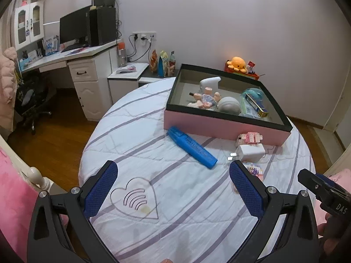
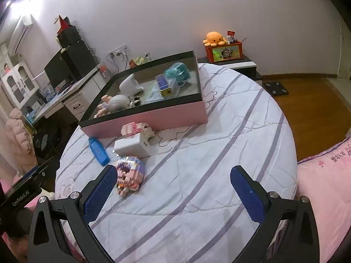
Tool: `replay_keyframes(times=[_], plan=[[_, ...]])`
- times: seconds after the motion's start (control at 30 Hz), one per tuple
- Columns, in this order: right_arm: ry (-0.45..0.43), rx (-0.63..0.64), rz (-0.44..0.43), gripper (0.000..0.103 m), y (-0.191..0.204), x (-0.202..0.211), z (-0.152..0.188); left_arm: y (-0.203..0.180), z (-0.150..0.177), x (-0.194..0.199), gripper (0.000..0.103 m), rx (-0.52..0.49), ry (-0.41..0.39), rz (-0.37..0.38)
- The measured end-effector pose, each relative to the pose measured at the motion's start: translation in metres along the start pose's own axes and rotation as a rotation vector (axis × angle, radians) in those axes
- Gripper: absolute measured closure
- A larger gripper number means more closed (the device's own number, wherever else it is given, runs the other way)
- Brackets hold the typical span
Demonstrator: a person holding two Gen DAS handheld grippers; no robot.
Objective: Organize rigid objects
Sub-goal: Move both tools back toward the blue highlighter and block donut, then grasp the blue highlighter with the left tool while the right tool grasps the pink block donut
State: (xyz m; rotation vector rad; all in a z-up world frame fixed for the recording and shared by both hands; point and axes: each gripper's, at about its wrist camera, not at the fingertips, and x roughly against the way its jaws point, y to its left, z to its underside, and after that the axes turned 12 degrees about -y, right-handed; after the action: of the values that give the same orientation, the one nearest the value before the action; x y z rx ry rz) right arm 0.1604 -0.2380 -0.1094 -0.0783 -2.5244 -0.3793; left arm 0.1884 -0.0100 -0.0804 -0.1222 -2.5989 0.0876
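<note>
We hold both grippers over the bed [image 1: 186, 197], the left gripper [image 1: 173, 188] and right gripper [image 2: 173, 191] each with fingers spread apart and empty. Just beside the right gripper's left finger lies a block figure [image 2: 129, 174]. Beyond it sit a white charger [image 2: 133, 145] and a blue highlighter [image 1: 192, 146], its long axis slanting away from the pink box [image 1: 219, 127]. The box holds a white shell-like piece [image 1: 209, 83], a teal item [image 1: 253, 93] and a small doll [image 1: 205, 99].

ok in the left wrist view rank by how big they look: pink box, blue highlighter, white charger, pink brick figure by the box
1. pink box
2. blue highlighter
3. white charger
4. pink brick figure, partly hidden behind the charger, so this last place is unsure.
</note>
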Motion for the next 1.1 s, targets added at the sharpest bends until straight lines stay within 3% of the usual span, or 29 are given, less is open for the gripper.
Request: replay_keyframes(times=[0.57, 0.8, 1.1], plan=[[0.067, 0.124, -0.026, 0.0, 0.038, -0.017, 0.023, 0.01, 0.011, -0.014, 0.0, 0.021, 0.049, -0.001], [0.124, 0.15, -0.019, 0.0, 0.048, -0.045, 0.032, -0.001, 0.005, -0.051, 0.0, 0.027, 0.097, 0.018], [0.134, 0.199, -0.05, 0.004, 0.063, -0.071, 0.029, -0.022, 0.004, -0.104, 0.0, 0.022, 0.169, 0.001]])
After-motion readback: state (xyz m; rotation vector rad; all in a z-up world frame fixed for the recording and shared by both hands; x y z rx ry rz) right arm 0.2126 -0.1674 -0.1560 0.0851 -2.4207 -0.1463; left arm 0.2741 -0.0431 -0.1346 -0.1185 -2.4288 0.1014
